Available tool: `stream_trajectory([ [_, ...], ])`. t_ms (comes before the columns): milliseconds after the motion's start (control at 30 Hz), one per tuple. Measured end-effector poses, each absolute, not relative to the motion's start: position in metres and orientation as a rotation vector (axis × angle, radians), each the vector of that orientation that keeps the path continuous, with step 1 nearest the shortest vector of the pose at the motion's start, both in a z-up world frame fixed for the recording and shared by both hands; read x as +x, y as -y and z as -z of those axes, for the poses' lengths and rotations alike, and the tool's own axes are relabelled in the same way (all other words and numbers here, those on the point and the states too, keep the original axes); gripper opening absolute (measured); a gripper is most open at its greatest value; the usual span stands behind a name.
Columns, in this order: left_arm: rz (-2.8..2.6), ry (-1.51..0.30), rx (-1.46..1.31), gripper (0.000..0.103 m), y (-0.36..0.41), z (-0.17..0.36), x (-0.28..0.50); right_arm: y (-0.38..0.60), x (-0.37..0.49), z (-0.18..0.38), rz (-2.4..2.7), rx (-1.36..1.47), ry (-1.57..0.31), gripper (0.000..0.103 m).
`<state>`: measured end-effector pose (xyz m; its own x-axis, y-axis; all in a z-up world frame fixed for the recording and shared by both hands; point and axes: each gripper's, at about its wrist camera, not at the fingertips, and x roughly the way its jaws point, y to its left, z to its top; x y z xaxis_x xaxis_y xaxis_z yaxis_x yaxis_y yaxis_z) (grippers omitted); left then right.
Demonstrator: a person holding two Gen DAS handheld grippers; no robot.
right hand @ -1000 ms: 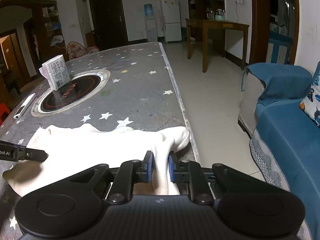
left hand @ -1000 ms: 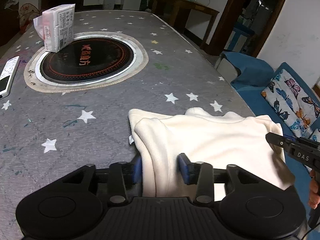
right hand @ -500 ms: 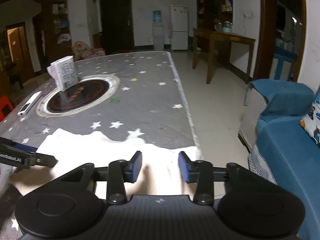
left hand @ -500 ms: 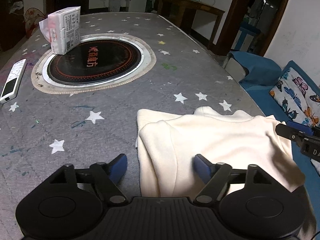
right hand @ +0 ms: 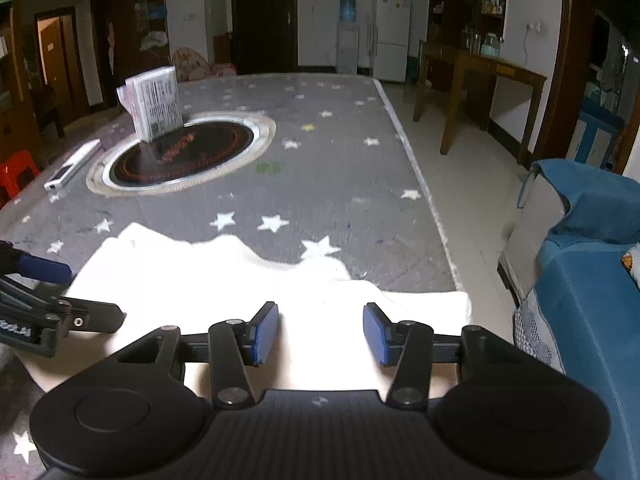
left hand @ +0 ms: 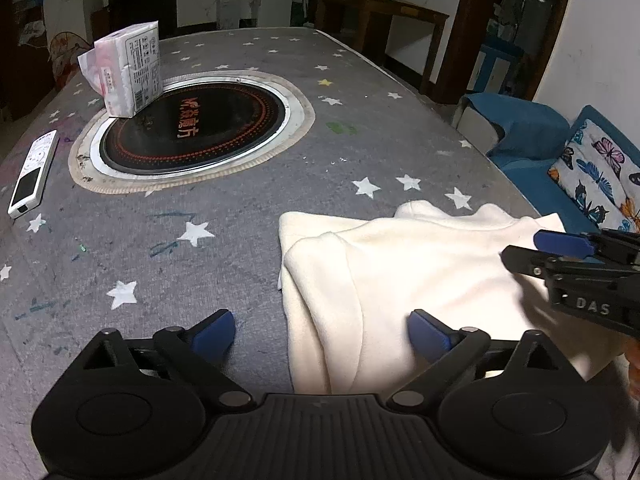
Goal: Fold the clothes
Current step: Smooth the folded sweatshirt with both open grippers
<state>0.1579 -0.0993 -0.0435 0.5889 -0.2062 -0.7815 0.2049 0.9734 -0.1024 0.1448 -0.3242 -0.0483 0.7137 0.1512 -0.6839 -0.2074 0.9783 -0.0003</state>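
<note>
A cream fleece garment (left hand: 404, 280) lies folded on a grey tablecloth printed with white stars (left hand: 192, 248), near the table's closest edge.

The left gripper (left hand: 322, 330) is spread wide open and holds nothing. Its blue pads (left hand: 212, 330) sit on either side of the garment's left folded edge, with the left pad over bare tablecloth and the right pad over the cream fabric. Whether either pad touches what lies below cannot be told.

The right gripper (right hand: 320, 334) is also wide open and empty. It hovers over the garment's right part, with cream fabric showing between and beyond its pads. To its right the garment ends at the table edge, and past that stands a blue sofa (right hand: 592, 304).

Each gripper appears in the other's view: the right one reaches in from the left gripper's right side, over the fabric.

Ahead of both grippers, well past the garment, a round black induction hob (left hand: 192, 128) is set into the table. A white packet of tissues (left hand: 128, 68) stands at the hob's far left rim. A white remote control (left hand: 32, 178) lies left of the hob.
</note>
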Motion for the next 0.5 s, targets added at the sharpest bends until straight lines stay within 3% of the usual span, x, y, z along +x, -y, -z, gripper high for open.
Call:
stream_trajectory([
  [133,0.239,-0.913,-0.007,0.103,0.098,0.046,0.159,0.325,0.146,0.047,-0.197,-0.060,-0.745,0.050],
  [500,0.220,-0.808,-0.002,0.103,0.100,0.054,0.144,0.329,0.123,0.034,-0.217,-0.020,-0.705,0.056],
])
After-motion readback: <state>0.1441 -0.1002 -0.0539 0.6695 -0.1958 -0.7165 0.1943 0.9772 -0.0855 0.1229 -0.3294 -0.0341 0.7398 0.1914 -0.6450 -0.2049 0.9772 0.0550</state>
